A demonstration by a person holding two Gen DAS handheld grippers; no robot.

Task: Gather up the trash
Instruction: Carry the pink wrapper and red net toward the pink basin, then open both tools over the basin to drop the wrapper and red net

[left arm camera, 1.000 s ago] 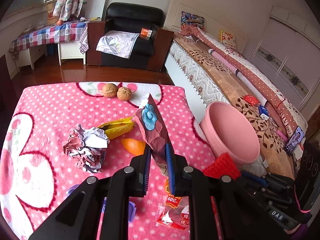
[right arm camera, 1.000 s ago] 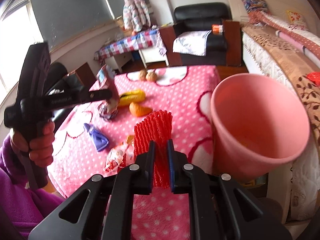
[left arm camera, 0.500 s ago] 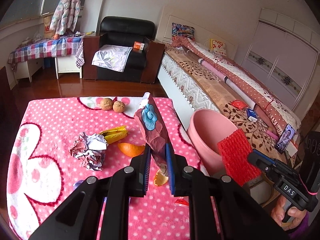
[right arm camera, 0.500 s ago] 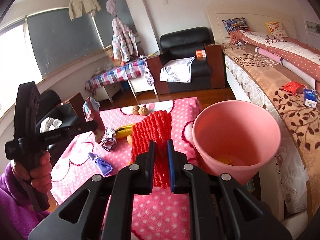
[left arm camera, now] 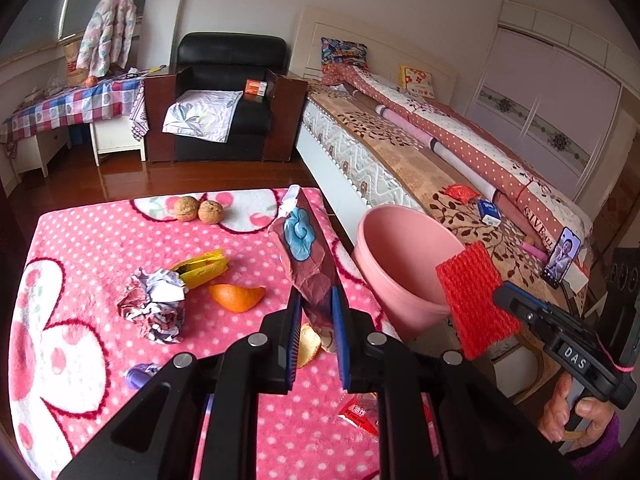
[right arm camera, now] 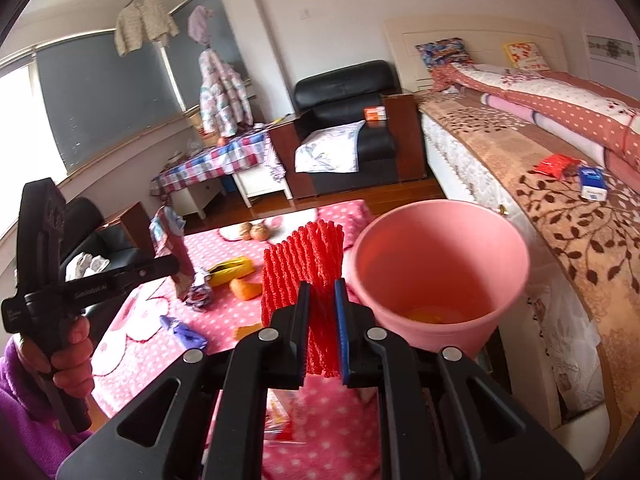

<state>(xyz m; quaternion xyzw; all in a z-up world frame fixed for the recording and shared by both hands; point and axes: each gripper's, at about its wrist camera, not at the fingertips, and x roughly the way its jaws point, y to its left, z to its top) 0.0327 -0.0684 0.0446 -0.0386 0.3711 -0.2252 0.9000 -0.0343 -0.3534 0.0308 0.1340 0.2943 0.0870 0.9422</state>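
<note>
The pink-blanketed table (left arm camera: 80, 248) still carried most of the litter, while the pink bucket (right arm camera: 440, 264) stood just beside its bed-side edge. Over the last second both tools had risen off the blanket and swung toward that bucket, which suggested two pieces were about to be dropped in. The right gripper (right arm camera: 322, 312) was clenched on the red foam net (right arm camera: 304, 264), now held near the rim rather than low over the table. The left gripper (left arm camera: 316, 320) was clamped on the brown wrapper (left arm camera: 308, 260), upright above the cloth. Left lying were the crumpled paper (left arm camera: 154, 304), yellow wrapper (left arm camera: 204, 268), orange peel (left arm camera: 238, 298) and two walnuts (left arm camera: 198, 211). Something yellowish sat on the bucket's bottom, too blurred to name; the purple scrap (left arm camera: 140, 374) and red packet (left arm camera: 358, 414) were partly hidden behind the left tool's body
</note>
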